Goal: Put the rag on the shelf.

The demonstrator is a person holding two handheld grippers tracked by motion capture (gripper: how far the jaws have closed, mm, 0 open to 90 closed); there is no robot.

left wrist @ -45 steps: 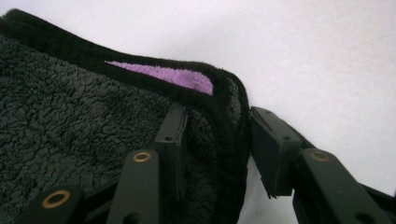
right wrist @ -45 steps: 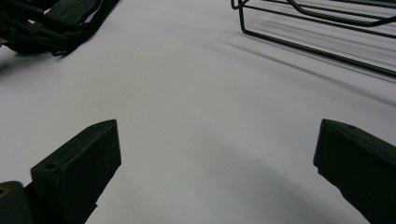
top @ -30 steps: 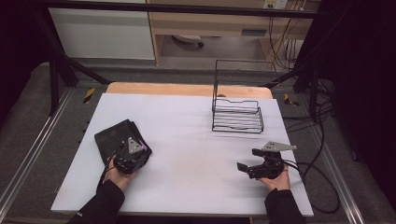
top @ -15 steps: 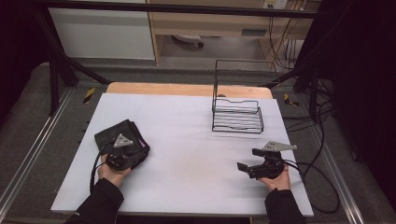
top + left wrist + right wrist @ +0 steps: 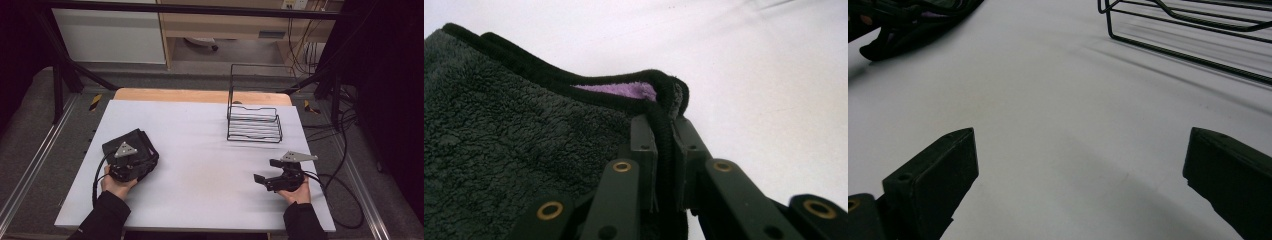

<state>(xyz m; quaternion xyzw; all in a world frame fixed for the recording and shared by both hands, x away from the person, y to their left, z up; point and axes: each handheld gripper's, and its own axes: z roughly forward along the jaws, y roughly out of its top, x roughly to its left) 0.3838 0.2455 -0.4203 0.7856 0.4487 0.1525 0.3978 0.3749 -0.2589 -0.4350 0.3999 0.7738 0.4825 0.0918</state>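
While left gripper [image 5: 664,165] pinches dark towel [image 5: 131,146] by its hem at table's [image 5: 200,130] left, right gripper [image 5: 267,180] rests spread, well apart; wire rack [image 5: 254,122] lies nearer right hand.

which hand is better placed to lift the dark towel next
Left. The left tool is already shut on the towel's black hem, as the left gripper view shows. The right tool is open on bare table, far across from the towel, nearer the wire rack.
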